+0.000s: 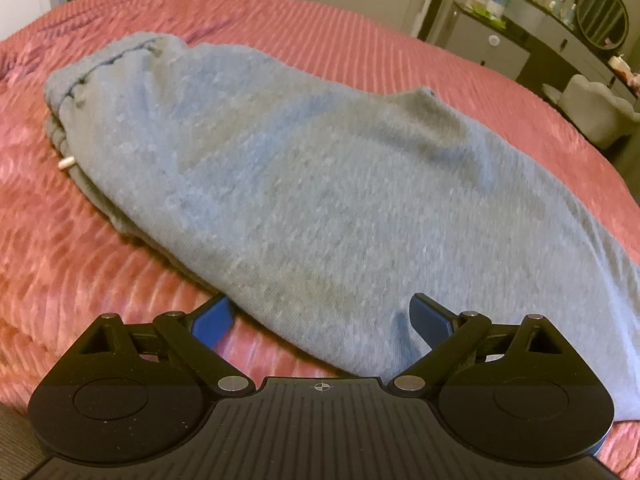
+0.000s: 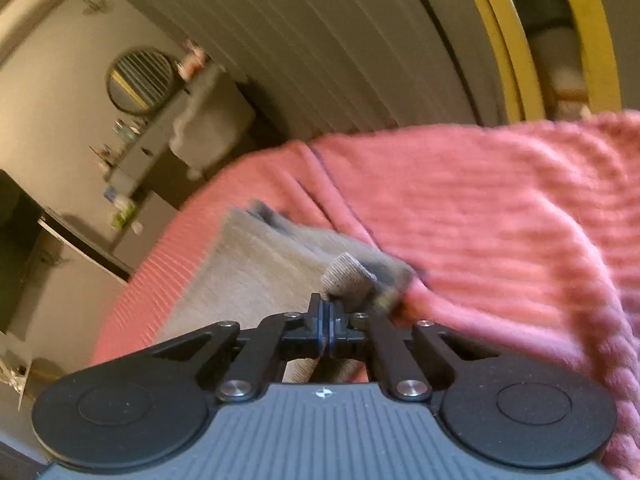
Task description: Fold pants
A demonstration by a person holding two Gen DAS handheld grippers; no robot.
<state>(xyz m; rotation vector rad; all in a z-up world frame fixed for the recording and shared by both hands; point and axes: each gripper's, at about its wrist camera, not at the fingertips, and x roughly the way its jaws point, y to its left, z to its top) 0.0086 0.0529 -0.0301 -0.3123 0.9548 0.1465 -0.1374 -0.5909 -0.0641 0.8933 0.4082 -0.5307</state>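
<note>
Grey sweatpants lie folded on a pink ribbed bedspread, waistband with a white drawstring tip at the left. My left gripper is open, its blue fingers spread either side of the near fold of the pants. In the right wrist view, my right gripper is shut on a pinch of the grey pants fabric, lifted slightly off the bedspread. The view is tilted and blurred.
A grey dresser with bottles and a round mirror stands beyond the bed on the right, with a pale chair beside it. A gold-framed mirror leans behind the bed.
</note>
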